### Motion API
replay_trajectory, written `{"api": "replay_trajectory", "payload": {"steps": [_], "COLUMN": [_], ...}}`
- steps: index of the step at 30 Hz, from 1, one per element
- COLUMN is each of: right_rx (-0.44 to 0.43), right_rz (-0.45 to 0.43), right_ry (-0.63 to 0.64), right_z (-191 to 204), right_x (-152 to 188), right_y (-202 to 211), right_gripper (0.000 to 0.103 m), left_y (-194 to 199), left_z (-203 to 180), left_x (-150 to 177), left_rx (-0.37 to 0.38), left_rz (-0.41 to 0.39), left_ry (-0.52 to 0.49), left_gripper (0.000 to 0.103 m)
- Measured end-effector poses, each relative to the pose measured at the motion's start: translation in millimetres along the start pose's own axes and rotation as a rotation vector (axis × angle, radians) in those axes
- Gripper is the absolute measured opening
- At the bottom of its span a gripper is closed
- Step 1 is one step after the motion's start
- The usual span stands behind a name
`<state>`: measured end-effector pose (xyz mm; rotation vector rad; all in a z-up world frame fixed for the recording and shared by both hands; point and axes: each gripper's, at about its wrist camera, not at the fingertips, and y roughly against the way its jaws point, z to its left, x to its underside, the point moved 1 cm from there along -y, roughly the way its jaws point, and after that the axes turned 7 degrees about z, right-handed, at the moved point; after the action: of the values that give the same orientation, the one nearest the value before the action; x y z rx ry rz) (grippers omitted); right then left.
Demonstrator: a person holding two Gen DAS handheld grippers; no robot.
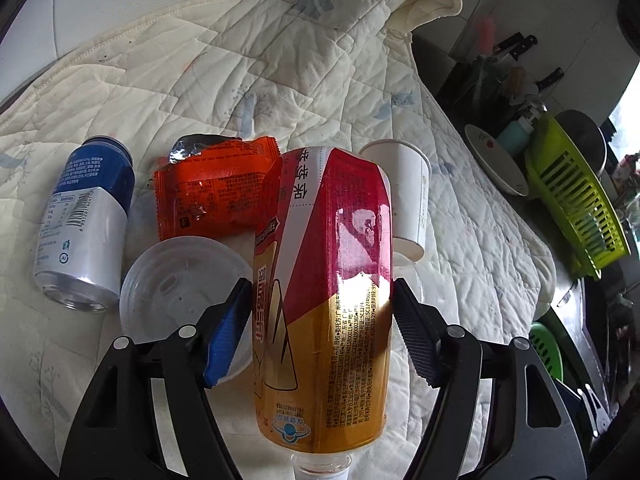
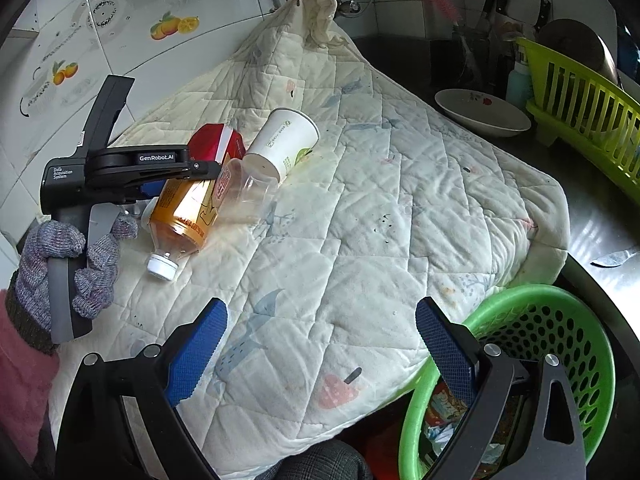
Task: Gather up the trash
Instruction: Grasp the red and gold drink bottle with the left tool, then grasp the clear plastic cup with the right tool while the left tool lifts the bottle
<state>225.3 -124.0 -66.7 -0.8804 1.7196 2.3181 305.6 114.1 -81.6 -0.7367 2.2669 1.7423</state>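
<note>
My left gripper (image 1: 322,320) is shut on a red and gold plastic drink bottle (image 1: 324,300), cap end toward the camera; it also shows in the right wrist view (image 2: 188,208). On the quilted cloth (image 1: 280,60) behind it lie a blue and white can (image 1: 86,220), an orange snack wrapper (image 1: 216,192), a clear plastic lid (image 1: 184,276) and a white paper cup (image 1: 408,196). The cup lies tipped in the right wrist view (image 2: 284,140). My right gripper (image 2: 320,344) is open and empty above the cloth's near edge, beside a green perforated basket (image 2: 560,308) holding some trash.
A white bowl (image 2: 480,112) and a lime dish rack (image 2: 580,92) stand on the dark counter at the right. Knives (image 2: 496,0) stand at the back wall. A clear plastic cup (image 2: 248,184) lies by the paper cup.
</note>
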Motion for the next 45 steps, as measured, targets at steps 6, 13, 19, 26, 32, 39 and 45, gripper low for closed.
{"api": "replay_trajectory", "payload": {"steps": [6,13,19,26,32,39,45], "right_rx": [-0.032,-0.084,-0.146,-0.190,-0.224,-0.240,-0.230], "right_rz": [0.009,0.011,0.022,0.033,0.052,0.053,0.025], "right_ry": [0.020,0.019,-0.006,-0.070,-0.131,-0.121,-0.106], "right_z": [10.7,27.6,43.0,46.3,40.8,40.1,38.4], "right_x": [-11.3,-35.6,-54.6,-75.2,-84.7,-77.6,-62.0], "right_y": [-16.7,-42.6,-64.4,-88.4,-107.2,-106.9,-77.8], "right_gripper": [0.092,0.084,0.078,0.070,0.063,0.052,0.052], "left_y": [31.3,69.5,88.6,97.4,97.1,99.5,101.4], "left_z": [15.5,36.2,47.9,59.2,61.5,58.2,45.7], "left_x": [9.3,18.6,23.8,26.7,30.2,35.4,43.1], "left_rx": [0.036,0.029,0.020,0.014,0.014,0.022,0.043], "left_rz": [-0.045,-0.101,-0.129,-0.145,-0.139,-0.140,-0.140], "left_ry": [0.035,0.055,0.057,0.063,0.067,0.061,0.046], "left_gripper": [0.069,0.069,0.069,0.069,0.069,0.069,0.069]}}
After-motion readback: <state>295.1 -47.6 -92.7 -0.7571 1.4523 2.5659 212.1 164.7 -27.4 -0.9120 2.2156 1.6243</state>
